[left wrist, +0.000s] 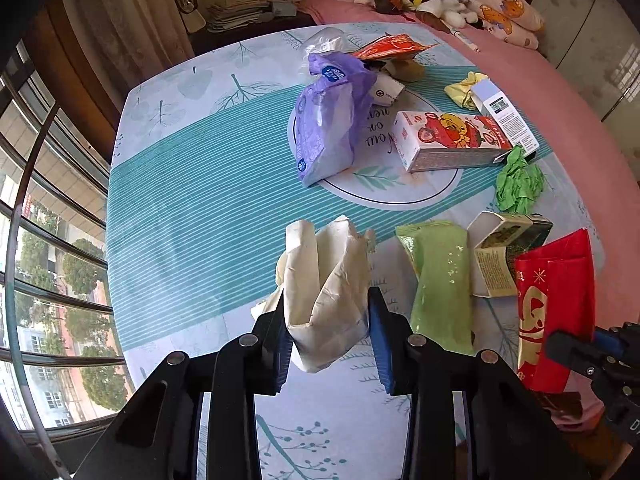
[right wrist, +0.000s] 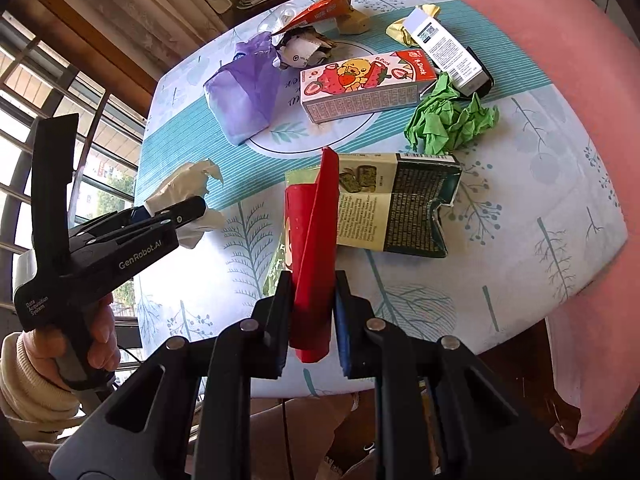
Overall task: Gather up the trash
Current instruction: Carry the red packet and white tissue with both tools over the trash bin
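Crumpled cream paper (left wrist: 326, 292) sits pinched in the left gripper (left wrist: 329, 344) and a red packet (right wrist: 312, 276) in the right gripper (right wrist: 311, 320) above the near counter (right wrist: 520, 208); either light, loosely caught piece could slip free.

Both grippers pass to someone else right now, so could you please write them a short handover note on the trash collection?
Left gripper: shut on the crumpled white paper, lifted off the table.
Right gripper: shut on the red packet, also raised.
Still on the table: purple bag, strawberry carton, green crumpled paper, green pouch, dark open box, white box, yellow wrapper, orange packet.
Done: two pieces picked up. Left: drop both, clear the rest. No bin is in view.
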A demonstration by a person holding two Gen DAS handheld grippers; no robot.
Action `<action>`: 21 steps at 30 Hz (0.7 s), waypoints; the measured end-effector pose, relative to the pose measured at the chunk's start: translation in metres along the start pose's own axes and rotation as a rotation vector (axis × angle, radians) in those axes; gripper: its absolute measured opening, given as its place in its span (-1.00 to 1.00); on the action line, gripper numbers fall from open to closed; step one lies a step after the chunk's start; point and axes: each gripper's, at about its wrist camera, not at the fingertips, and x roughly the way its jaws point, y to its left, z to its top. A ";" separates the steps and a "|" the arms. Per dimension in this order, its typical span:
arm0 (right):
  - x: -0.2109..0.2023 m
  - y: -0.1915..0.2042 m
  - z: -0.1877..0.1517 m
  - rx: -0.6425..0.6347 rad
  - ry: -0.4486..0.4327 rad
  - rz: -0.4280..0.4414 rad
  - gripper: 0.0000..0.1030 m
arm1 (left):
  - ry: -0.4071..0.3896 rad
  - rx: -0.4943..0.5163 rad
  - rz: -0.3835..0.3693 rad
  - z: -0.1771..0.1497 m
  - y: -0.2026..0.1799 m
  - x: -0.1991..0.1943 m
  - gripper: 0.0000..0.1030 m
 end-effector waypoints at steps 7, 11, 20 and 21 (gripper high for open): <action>-0.026 -0.022 -0.017 -0.035 -0.018 0.039 -0.69 | -0.045 -0.006 -0.010 -0.040 -0.048 -0.039 -0.34; -0.043 -0.043 -0.028 -0.063 -0.030 0.069 -0.69 | -0.078 -0.021 0.012 -0.064 -0.080 -0.058 -0.34; -0.062 -0.105 -0.071 -0.144 0.004 0.137 -0.69 | -0.072 -0.084 0.080 -0.137 -0.154 -0.065 -0.34; -0.061 -0.112 -0.078 -0.154 0.012 0.146 -0.69 | -0.067 -0.092 0.082 -0.148 -0.163 -0.062 -0.34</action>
